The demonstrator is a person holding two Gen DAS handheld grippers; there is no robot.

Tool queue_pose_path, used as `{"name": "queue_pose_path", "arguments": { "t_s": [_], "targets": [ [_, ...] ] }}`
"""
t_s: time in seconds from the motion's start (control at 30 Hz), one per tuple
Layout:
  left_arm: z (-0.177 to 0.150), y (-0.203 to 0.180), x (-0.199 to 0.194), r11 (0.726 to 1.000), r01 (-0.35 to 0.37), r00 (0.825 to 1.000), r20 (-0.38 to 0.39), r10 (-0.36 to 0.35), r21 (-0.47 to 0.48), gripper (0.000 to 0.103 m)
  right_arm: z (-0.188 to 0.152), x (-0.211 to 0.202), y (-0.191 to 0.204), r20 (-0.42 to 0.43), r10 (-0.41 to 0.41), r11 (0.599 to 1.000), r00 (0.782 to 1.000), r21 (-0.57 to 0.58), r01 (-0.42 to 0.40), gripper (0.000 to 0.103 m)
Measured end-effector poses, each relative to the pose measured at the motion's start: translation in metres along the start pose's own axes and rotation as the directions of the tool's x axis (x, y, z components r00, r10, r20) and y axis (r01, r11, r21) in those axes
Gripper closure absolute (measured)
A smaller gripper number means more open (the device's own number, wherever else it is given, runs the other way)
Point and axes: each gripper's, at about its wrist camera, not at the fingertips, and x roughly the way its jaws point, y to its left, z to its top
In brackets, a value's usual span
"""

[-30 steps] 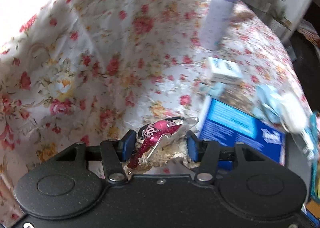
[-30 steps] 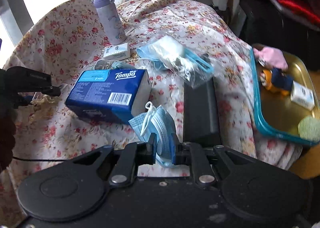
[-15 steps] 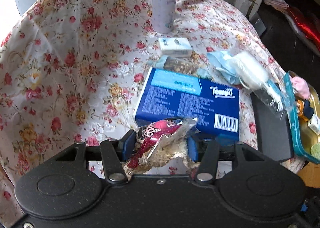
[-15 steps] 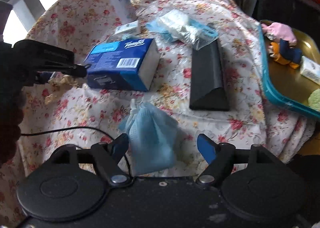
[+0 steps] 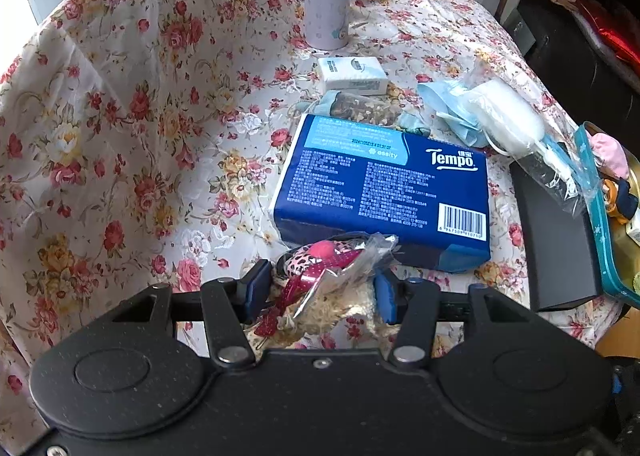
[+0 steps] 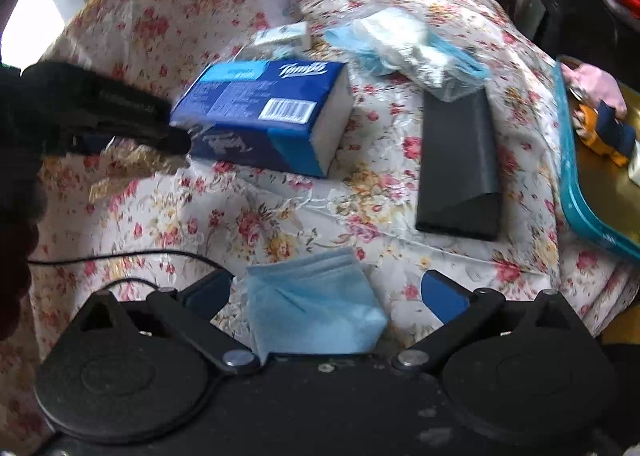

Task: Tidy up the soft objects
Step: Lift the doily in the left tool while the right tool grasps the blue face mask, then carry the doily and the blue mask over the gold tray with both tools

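The right gripper (image 6: 326, 296), jaws now apart, is leaving the released blue mask (image 6: 312, 304) on the tabletop (image 6: 280, 216), while the left gripper (image 5: 320, 288) is keeping its wrapped pink item (image 5: 324, 260) clamped for sorting.

Black left gripper (image 5: 319, 290) — blue pads (image 5: 258, 288), 2 silver pivot screws (image 5: 231, 355)

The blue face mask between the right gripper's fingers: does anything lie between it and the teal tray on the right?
Yes. The face mask lies loose on the cloth between the open right gripper fingers. The black case lies on the cloth between it and the teal tray. Lifting the mask over the case would probably clear it.
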Motion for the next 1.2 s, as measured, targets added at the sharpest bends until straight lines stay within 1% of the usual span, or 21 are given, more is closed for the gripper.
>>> {"name": "queue_pose_path", "arguments": {
  "t_s": [0.1,0.17,0.23,0.27,0.33,0.4,0.53,0.67,0.73,0.83,0.93,1.03,1.2],
  "targets": [
    [-0.001,0.0,0.001,1.0,0.004,1.0,-0.007,-0.004,0.003,0.051,-0.002,0.01,0.01,-0.029,-0.03,0.998,0.999,-0.048,0.029,0.0],
    [-0.001,0.0,0.003,1.0,0.006,1.0,-0.012,-0.006,0.005,0.051,-0.005,0.014,0.014,-0.046,-0.053,0.996,0.998,-0.069,0.049,0.003],
    [-0.001,0.001,0.004,1.0,0.008,1.0,-0.016,-0.008,0.006,0.051,-0.006,0.019,0.015,-0.072,-0.059,0.996,0.996,-0.074,0.054,0.025],
    [-0.001,0.001,0.004,1.0,0.008,1.0,-0.017,-0.008,0.006,0.052,-0.007,0.02,0.013,-0.085,-0.051,0.997,0.995,-0.063,0.045,0.027],
    [-0.001,0.001,0.004,1.0,0.01,1.0,-0.02,-0.01,0.007,0.052,-0.008,0.018,0.008,-0.091,-0.028,0.999,0.995,-0.028,0.025,0.038],
    [-0.001,0.0,0.004,1.0,0.014,1.0,-0.021,-0.014,0.009,0.052,-0.007,0.014,0.004,-0.085,-0.019,1.0,0.996,-0.003,0.018,0.043],
    [0.001,-0.004,0.0,1.0,0.019,1.0,-0.012,-0.019,0.02,0.052,-0.007,-0.001,-0.005,-0.039,-0.028,0.998,0.999,0.05,0.03,0.044],
    [0.002,-0.012,-0.007,0.998,0.027,1.0,0.01,-0.027,0.048,0.052,-0.009,-0.024,-0.02,0.015,-0.03,0.991,0.999,0.129,0.027,0.044],
    [0.002,-0.018,-0.011,0.997,0.037,0.999,0.016,-0.039,0.069,0.052,-0.011,-0.037,-0.03,0.044,-0.043,0.985,0.998,0.171,0.035,0.044],
    [0.001,-0.029,-0.017,0.993,0.061,0.998,0.019,-0.063,0.096,0.052,-0.016,-0.056,-0.048,0.083,-0.084,0.967,0.993,0.246,0.061,0.044],
    [-0.001,-0.045,-0.023,0.986,0.086,0.996,0.025,-0.09,0.142,0.052,-0.021,-0.072,-0.065,0.112,-0.146,0.942,0.983,0.319,0.103,0.044],
    [-0.003,-0.065,-0.03,0.975,0.119,0.991,0.031,-0.127,0.188,0.052,-0.028,-0.087,-0.085,0.134,-0.214,0.91,0.968,0.388,0.147,0.044],
    [-0.002,-0.102,-0.04,0.946,0.175,0.98,0.043,-0.194,0.272,0.052,-0.035,-0.102,-0.118,0.145,-0.307,0.853,0.941,0.48,0.205,0.044]
  ]
}}
